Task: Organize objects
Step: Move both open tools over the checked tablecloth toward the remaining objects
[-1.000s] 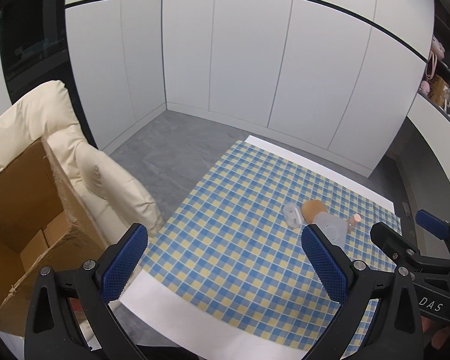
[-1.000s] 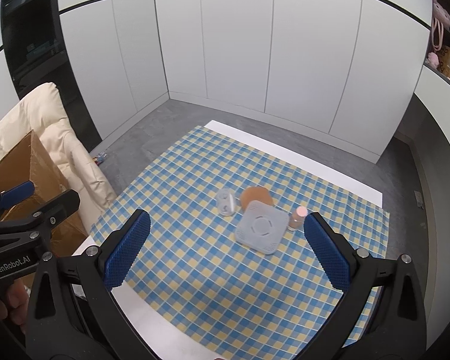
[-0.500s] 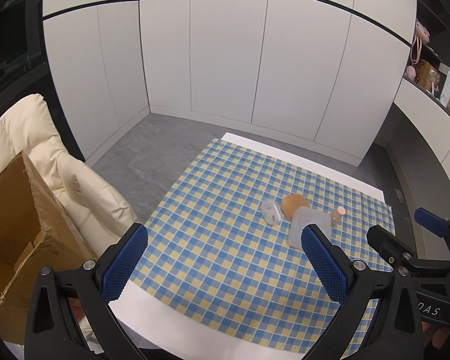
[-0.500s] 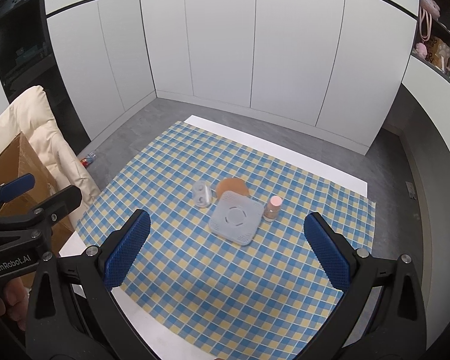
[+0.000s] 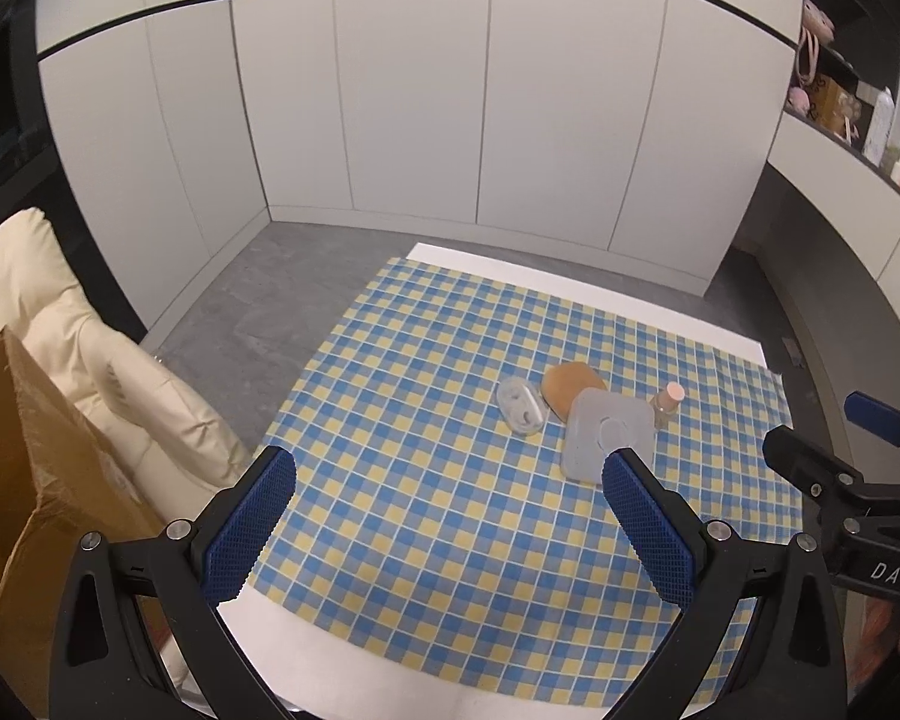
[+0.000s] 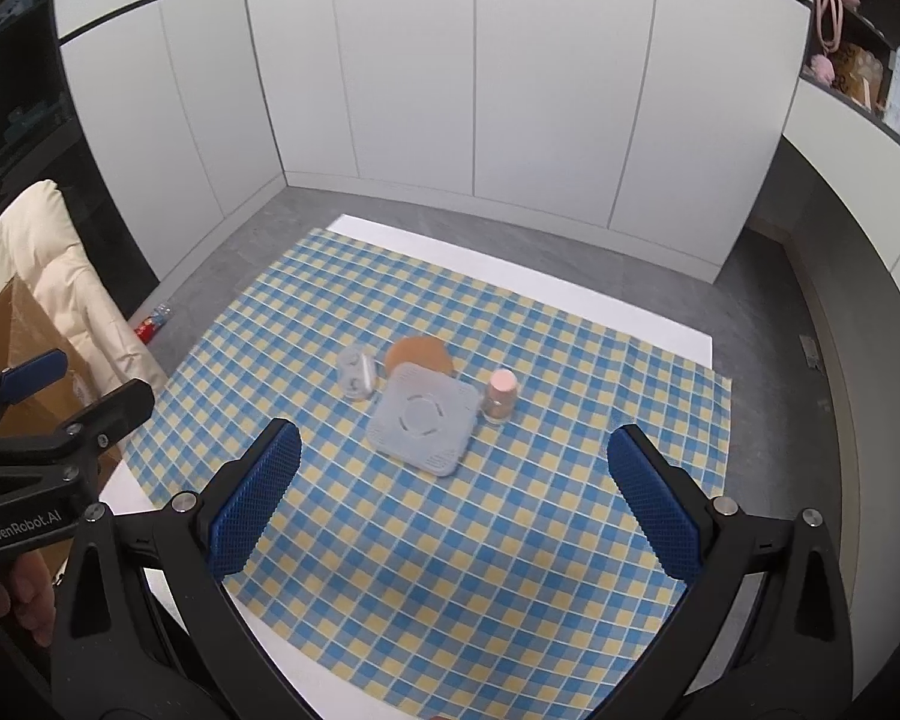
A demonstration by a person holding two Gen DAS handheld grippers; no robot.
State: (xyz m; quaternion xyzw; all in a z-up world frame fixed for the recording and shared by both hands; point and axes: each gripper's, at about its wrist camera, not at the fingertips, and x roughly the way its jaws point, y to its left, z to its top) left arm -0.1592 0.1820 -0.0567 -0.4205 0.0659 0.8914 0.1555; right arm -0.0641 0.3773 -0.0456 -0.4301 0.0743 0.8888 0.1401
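Note:
On the blue-and-yellow checked cloth (image 6: pixel 450 540) lie a grey square device (image 6: pixel 423 418), a brown round disc (image 6: pixel 420 353) behind it, a small clear case (image 6: pixel 357 373) to its left and a little pink-capped bottle (image 6: pixel 501 395) to its right. The left wrist view shows the same cluster: device (image 5: pixel 603 435), disc (image 5: pixel 570 391), case (image 5: pixel 522 405), bottle (image 5: pixel 667 401). My left gripper (image 5: pixel 450 516) is open, held above the cloth's near part. My right gripper (image 6: pixel 450 492) is open too, above the cloth just short of the device. Neither holds anything.
A cardboard box (image 5: pixel 24 480) stands on a cream chair (image 5: pixel 90 330) to the left of the table. White cabinet doors (image 6: pixel 510 90) close off the back. A shelf with bottles and bags (image 6: pixel 870 72) runs along the right wall. A small can (image 6: pixel 153 324) lies on the floor.
Both wrist views have swung rightward and risen, so the object cluster now sits nearer the centre. Both grippers stay open and the objects have not moved.

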